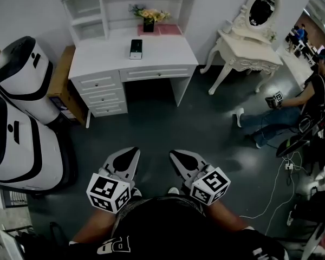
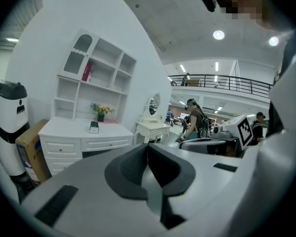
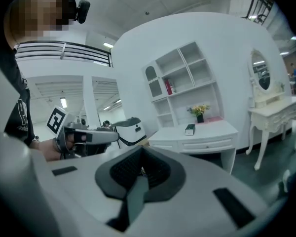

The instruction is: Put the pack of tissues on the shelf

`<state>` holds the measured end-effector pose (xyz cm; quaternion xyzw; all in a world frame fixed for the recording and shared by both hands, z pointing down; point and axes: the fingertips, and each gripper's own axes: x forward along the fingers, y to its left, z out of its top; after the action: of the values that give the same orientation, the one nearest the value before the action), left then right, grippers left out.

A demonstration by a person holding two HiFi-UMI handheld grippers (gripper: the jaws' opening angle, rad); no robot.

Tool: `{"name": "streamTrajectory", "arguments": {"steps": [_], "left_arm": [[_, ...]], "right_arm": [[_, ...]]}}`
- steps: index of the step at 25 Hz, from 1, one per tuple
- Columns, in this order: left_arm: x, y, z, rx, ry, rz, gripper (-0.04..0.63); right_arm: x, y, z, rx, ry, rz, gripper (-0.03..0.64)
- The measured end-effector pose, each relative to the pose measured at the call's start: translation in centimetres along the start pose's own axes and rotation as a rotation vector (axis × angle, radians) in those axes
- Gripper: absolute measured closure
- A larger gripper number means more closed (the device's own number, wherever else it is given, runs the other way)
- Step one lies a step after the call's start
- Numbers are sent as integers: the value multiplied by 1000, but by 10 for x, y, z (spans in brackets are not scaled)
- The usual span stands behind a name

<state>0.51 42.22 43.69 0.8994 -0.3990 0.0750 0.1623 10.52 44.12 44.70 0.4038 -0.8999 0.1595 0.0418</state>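
The pack of tissues [image 1: 136,49] is a small dark pack that lies on the top of the white desk [image 1: 168,56], below the white shelf unit [image 1: 89,10]. It also shows far off in the left gripper view as the tissue pack [image 2: 93,127] and in the right gripper view as the tissue pack [image 3: 190,129]. My left gripper [image 1: 131,153] and right gripper [image 1: 176,156] hang side by side over the dark floor, well short of the desk. Both point toward it. The jaws of the left gripper [image 2: 147,149] and the right gripper [image 3: 140,158] are shut with nothing between them.
A vase of flowers [image 1: 148,19] stands at the back of the desk. Two large white machines [image 1: 19,91] and a cardboard box [image 1: 59,83] stand at the left. A white vanity table with a mirror [image 1: 249,45] is at the right, where a person [image 1: 311,99] sits near cables [image 1: 284,183].
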Motion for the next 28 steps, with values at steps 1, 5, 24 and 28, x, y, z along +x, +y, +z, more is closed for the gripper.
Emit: {"name": "streamTrajectory", "arguments": {"steps": [1,5,24,28], "left_arm": [[-3,4,-1,0,2,0,580],[-17,23,-5,3,16,-1,580],[-72,95,-13,-9,14,-6,578],[-71,99,-14,-15,9,-5,580]], "right_arm": [[4,4,-1,3,0,2,607],[21,19,-1,6,-15,-2,607],[83,76,-7,20,-14,-43,607],[89,71,-11,35,-1,-48,607]]}}
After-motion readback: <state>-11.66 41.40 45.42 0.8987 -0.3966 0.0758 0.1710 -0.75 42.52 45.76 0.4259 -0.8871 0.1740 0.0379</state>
